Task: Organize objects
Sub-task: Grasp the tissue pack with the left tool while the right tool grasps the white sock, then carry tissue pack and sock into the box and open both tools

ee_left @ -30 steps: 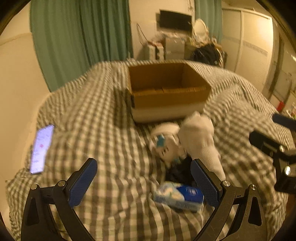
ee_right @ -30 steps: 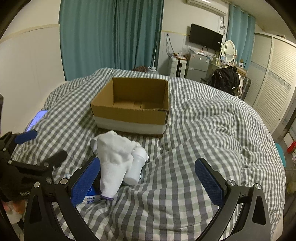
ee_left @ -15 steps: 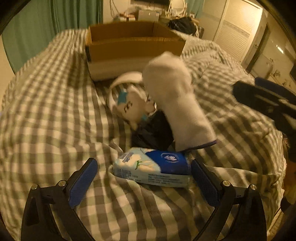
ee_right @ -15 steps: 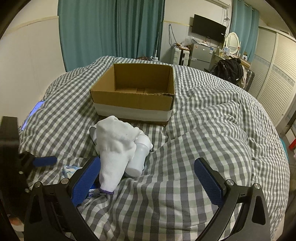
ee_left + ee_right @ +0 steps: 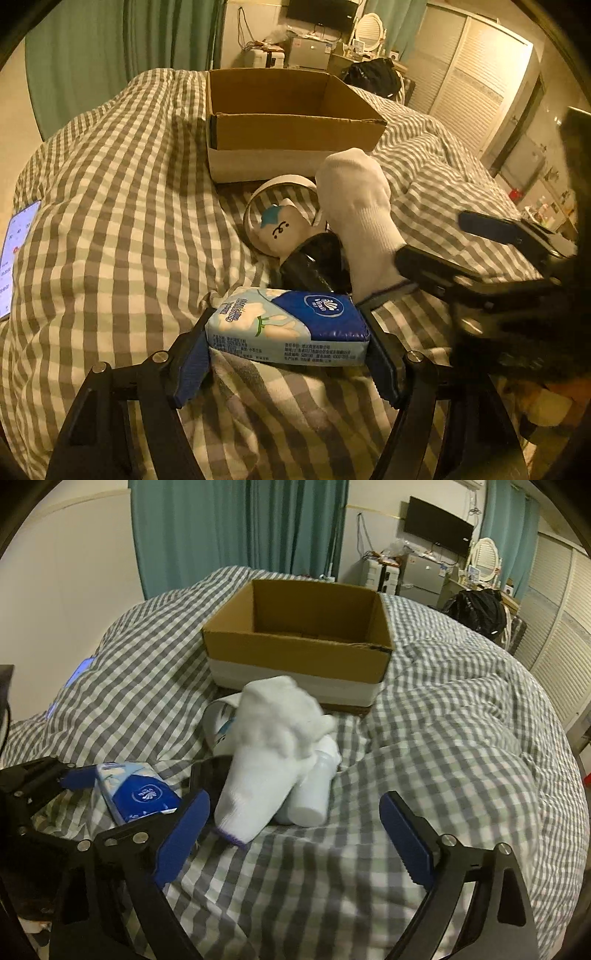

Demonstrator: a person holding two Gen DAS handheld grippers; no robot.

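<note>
My left gripper [image 5: 288, 354] is shut on a blue-and-white tissue pack [image 5: 288, 332], pads against both its ends; the pack also shows in the right wrist view [image 5: 138, 794]. Just beyond lie a white sock [image 5: 358, 210], a dark object [image 5: 317, 266] and a round white item with a cartoon face [image 5: 277, 225]. An open, empty cardboard box [image 5: 291, 122] stands behind them on the bed. My right gripper [image 5: 295, 834] is open and empty, just short of the sock [image 5: 273, 746] and a white bottle [image 5: 314, 790]. The box also shows in that view [image 5: 299, 646].
A grey checked duvet [image 5: 443, 738] covers the bed. A lit phone [image 5: 14, 254] lies at the left edge. Green curtains, a TV, a fridge and wardrobe doors stand beyond the bed. My right gripper's frame [image 5: 517, 280] crosses the left wrist view at right.
My left gripper moved forward and down to the tissue pack and closed on it. My right gripper moved closer to the sock and bottle, still open.
</note>
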